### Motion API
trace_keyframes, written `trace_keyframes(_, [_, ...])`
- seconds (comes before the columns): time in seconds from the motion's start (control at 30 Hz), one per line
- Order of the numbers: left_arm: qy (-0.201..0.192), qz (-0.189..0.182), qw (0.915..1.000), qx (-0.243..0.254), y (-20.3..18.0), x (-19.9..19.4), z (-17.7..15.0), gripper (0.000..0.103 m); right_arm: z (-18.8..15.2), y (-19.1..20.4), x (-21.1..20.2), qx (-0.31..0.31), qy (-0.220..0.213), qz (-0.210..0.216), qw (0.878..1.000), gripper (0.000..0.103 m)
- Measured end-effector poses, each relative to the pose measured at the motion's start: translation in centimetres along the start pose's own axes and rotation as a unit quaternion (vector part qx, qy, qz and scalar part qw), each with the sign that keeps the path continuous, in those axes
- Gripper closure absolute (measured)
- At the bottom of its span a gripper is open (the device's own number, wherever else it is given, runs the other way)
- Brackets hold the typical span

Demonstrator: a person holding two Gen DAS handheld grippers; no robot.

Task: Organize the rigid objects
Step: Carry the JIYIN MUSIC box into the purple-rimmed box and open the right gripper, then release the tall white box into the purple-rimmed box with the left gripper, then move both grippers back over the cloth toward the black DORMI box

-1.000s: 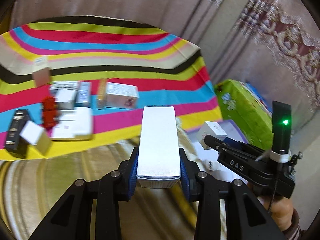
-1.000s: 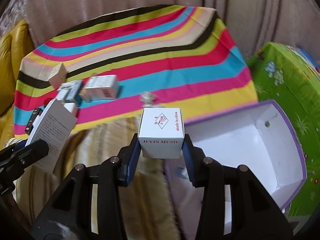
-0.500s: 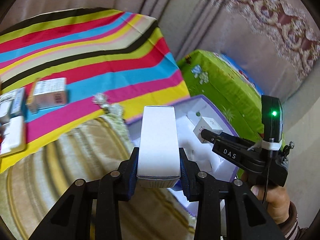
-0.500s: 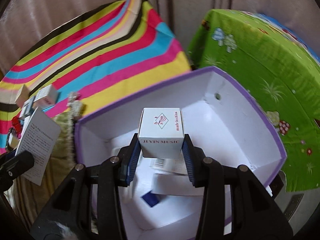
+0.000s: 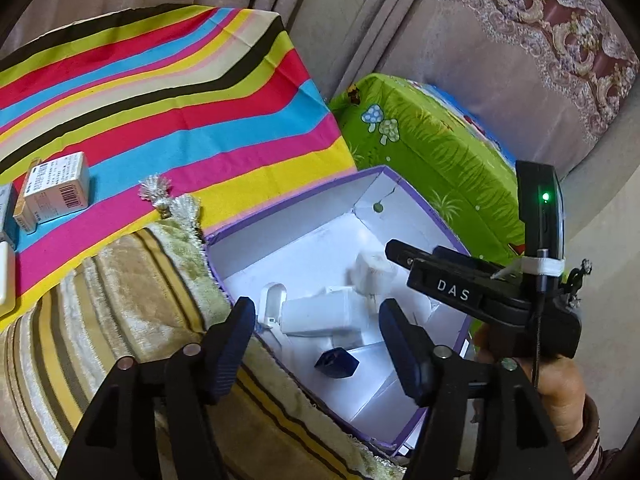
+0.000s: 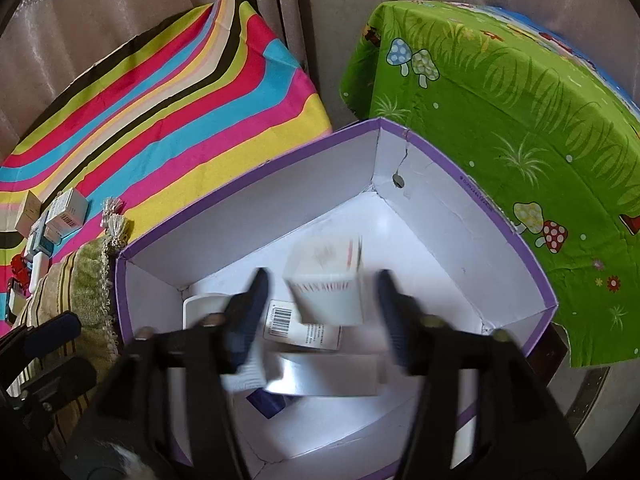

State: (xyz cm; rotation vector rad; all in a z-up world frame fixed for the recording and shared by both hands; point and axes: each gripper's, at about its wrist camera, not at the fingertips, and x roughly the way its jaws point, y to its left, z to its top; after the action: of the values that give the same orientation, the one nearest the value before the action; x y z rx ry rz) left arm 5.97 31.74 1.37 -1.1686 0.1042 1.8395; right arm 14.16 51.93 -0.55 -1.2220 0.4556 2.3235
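A purple-rimmed white cardboard box [image 5: 304,200] [image 6: 440,152] lies open below both grippers. My left gripper [image 5: 320,340] hangs over its near edge, jaws opening, nothing between them. The long white box [image 5: 316,314] lies loose on the box floor just beyond the fingertips. My right gripper [image 6: 322,284] is over the box interior, jaws opening and blurred. The small white cube box [image 6: 328,284] [image 5: 372,272] sits blurred between them, clear of both pads. Other white cartons [image 6: 304,330] and a dark blue item [image 5: 336,362] lie inside.
Several small boxes [image 5: 56,184] rest on the striped cloth [image 5: 160,100] at left. A striped velvet cushion [image 5: 120,300] borders the box's left side, a green mushroom-print cover [image 6: 500,100] its right. Curtains hang behind. A person's hand [image 5: 560,392] holds the right gripper.
Both grippers moved right from the striped cloth to over the purple box and opened. The long white box and the small cube left the jaws and now sit in or over the box.
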Motion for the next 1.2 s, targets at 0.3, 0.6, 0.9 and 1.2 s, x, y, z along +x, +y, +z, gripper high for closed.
trace_keyframes(0.3, [-0.032,0.013,0.9994,0.001,1.4,-3.3,-0.7,0.037,0.2,1.9,-1.1,-0.021,-0.008,0.016,1.000,0.026])
trace_keyframes(0.6, [-0.091,0.090,0.9917,0.002,4.2,-8.5,-1.4,0.026,0.4,4.7,-3.8,-0.056,-0.056,0.039,0.996,0.016])
trace_keyframes(0.9, [-0.145,0.139,0.9783,-0.053,10.4,-14.6,-4.0,0.026,-0.1,8.7,-6.9,-0.101,-0.143,0.041,0.984,0.002])
trace_keyframes(1.2, [-0.164,0.208,0.9540,-0.141,18.0,-20.1,-8.7,0.026,-1.6,12.8,-6.6,-0.149,-0.104,0.112,0.977,0.002])
